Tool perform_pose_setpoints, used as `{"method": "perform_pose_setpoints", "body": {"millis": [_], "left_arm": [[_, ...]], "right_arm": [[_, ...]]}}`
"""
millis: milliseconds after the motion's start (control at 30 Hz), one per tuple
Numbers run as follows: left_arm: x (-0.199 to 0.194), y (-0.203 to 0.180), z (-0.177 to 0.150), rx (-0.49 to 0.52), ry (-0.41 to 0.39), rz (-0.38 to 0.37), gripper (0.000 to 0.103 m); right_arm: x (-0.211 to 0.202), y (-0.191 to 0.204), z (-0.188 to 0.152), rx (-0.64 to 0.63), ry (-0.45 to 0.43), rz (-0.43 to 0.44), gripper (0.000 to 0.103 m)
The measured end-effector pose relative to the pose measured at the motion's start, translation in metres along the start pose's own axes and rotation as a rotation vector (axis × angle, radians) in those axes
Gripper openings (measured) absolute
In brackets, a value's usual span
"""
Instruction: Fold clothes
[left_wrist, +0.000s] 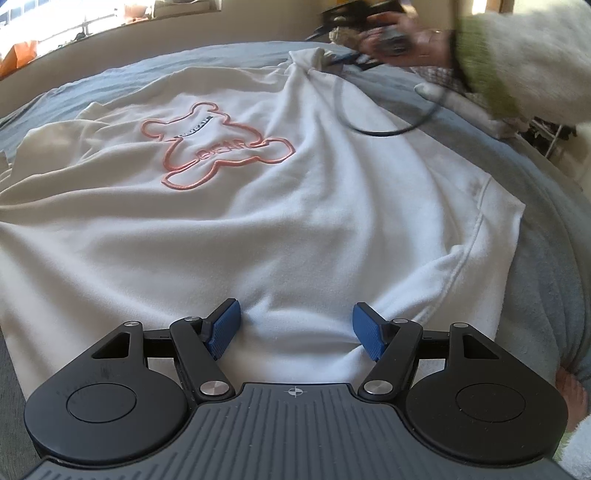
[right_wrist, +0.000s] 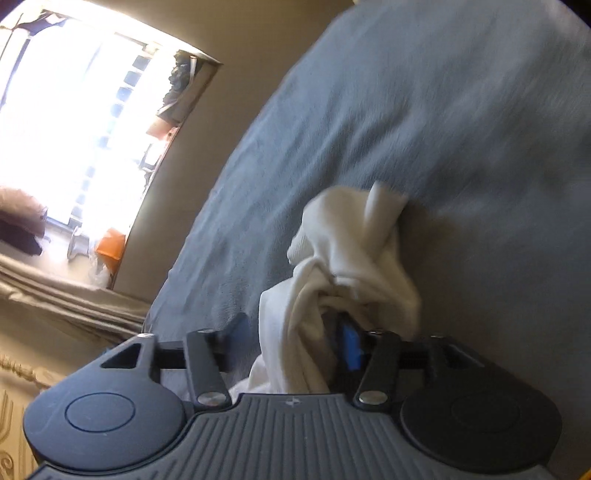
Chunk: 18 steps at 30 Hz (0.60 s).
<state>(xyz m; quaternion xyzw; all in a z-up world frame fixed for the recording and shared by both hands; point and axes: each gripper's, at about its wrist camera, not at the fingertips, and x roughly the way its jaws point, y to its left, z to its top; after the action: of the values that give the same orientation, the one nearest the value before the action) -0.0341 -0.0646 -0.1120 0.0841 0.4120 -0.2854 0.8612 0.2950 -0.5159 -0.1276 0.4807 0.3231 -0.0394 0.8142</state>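
A white sweatshirt (left_wrist: 258, 192) with a pink bear outline (left_wrist: 218, 144) lay spread, print up, across the blue-grey bed (left_wrist: 546, 229). The left hand-held gripper (left_wrist: 293, 328) hovered wide apart over the near hem, its blue pads (left_wrist: 223, 326) either side of a small ridge of fabric, gripping nothing. At the far right, the right hand-held gripper (right_wrist: 295, 347) had a bunched corner (right_wrist: 351, 251) of the white cloth pinched between its jaws, lifted off the bed. Judging by this, the garment was being pulled or laid out for a fold; the next move likely called for the left one to close on the hem
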Motion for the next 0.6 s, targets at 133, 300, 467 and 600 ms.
{"method": "perform_pose_setpoints", "body": {"millis": [133,300,467,600], "left_arm": [[-0.002,-0.001,0.0,-0.014,-0.003,0.012,0.068],[-0.006,-0.002,-0.001,-0.039,-0.008,0.025,0.068],[-0.008,-0.004,-0.002,-0.05,-0.001,0.043,0.068],[-0.008,-0.004,0.0,-0.075,0.017,0.054,0.071]], "right_arm": [[-0.067,0.001,-0.019,-0.081,0.009,0.059,0.074],[-0.153,0.003,-0.051,-0.19,0.029,0.15,0.084],[-0.232,0.011,-0.096,-0.311,0.062,0.262,0.096],[-0.258,0.038,-0.162,-0.443,0.082,0.344,0.099]]}}
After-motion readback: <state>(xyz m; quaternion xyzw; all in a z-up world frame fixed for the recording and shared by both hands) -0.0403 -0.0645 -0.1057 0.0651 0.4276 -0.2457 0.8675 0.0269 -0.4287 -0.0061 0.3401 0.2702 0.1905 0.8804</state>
